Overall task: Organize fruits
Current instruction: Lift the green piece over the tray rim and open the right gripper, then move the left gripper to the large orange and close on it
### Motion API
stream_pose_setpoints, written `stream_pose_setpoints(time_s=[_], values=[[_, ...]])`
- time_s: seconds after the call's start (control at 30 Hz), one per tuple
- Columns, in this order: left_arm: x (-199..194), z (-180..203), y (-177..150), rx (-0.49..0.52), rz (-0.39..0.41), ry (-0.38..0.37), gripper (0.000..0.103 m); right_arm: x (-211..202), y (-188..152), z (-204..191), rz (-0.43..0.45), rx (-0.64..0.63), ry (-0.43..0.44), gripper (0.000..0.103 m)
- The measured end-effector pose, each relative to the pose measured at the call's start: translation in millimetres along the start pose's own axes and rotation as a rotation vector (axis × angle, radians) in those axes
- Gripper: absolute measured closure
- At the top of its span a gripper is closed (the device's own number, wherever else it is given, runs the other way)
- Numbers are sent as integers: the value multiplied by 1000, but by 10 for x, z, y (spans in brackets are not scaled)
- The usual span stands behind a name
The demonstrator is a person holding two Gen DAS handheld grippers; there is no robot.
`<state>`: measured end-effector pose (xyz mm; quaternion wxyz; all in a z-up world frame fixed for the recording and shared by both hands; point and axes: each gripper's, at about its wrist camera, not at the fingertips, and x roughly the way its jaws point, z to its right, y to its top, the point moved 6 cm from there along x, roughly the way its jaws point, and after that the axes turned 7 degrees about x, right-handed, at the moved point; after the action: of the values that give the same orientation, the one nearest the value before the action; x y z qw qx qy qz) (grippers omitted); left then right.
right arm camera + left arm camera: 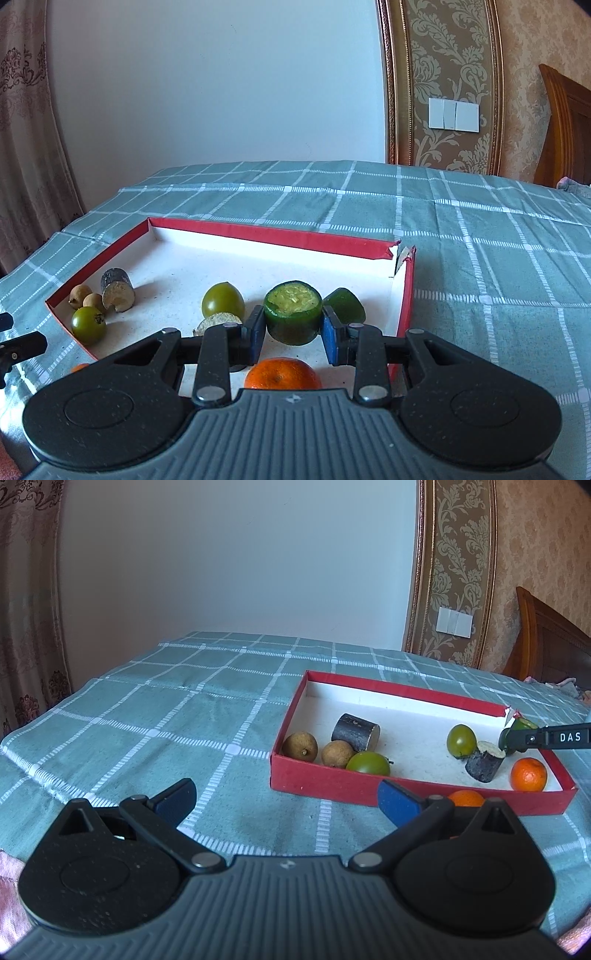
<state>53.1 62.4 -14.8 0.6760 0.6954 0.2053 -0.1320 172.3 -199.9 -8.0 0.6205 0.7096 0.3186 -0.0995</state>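
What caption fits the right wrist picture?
Right hand-held gripper clamps a green cut fruit piece above the red box.

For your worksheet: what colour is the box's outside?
Red box, white inside; clearest in the left wrist view.

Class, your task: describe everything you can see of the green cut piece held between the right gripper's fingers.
The green cut piece is a short, stubby cylinder with dark, glossy green skin and a pale yellow-green, rough cut face turned upward. It sits upright, clamped at its sides between the blue pads of the right gripper, which is shut on it. It is inside the red box, apparently lifted off the white floor, above an orange fruit and next to another green piece. Only the gripper's pads visibly touch it.
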Motion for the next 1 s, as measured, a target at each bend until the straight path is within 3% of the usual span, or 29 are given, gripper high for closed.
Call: stream_pose_setpoints(time_s=[0.63, 0.67, 0.73, 0.8, 1.0], values=[[-4, -3, 2, 2, 6, 12, 0, -2, -98, 49, 8, 35, -41, 72], [-3, -3, 3, 3, 5, 13, 0, -13, -97, 59, 5, 46, -38, 70], [1, -3, 2, 5, 2, 15, 0, -45, -92, 78, 2, 69, -20, 58], [1, -3, 1, 5, 1, 18, 0, -120, -77, 93, 30, 77, -30, 41], [-3, -6, -1, 7, 4, 21, 0, -548, -89, 187, 125, 100, -28, 41]])
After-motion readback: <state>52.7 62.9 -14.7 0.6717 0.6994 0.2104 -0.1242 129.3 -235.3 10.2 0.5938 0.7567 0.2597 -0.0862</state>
